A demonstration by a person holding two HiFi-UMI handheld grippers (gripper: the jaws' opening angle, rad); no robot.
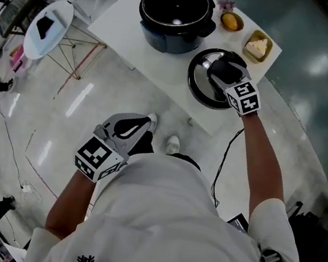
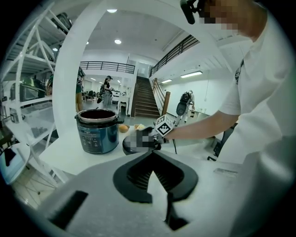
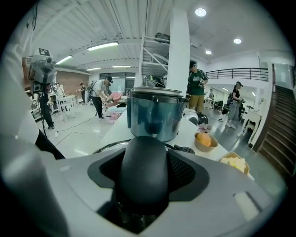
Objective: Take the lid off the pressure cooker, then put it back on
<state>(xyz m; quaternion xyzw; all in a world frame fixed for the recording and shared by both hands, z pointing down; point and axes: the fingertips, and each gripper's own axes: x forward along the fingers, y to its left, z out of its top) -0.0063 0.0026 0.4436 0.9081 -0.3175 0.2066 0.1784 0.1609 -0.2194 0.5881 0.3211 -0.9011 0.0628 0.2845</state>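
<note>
The dark blue pressure cooker pot [image 1: 174, 17] [image 2: 97, 129] [image 3: 155, 113] stands open on the white table [image 1: 126, 24]. Its round black lid [image 1: 200, 83] [image 3: 104, 147] lies to the pot's right, near the table's front edge; whether it rests on the table or hangs just over it I cannot tell. My right gripper [image 1: 225, 69] [image 3: 143, 159] is shut on the lid's black handle [image 3: 143, 178], which fills the space between the jaws. My left gripper [image 1: 132, 128] [image 2: 151, 153] hangs low at my side, away from the table, with its tips touching and nothing in it.
Behind the lid stand a small bowl with an orange fruit [image 1: 231, 21] [image 3: 205, 140] and a bowl of pale food [image 1: 257, 47] [image 3: 235, 163]. A white rack and a round white stand [image 1: 47, 27] are left of the table. People stand in the background.
</note>
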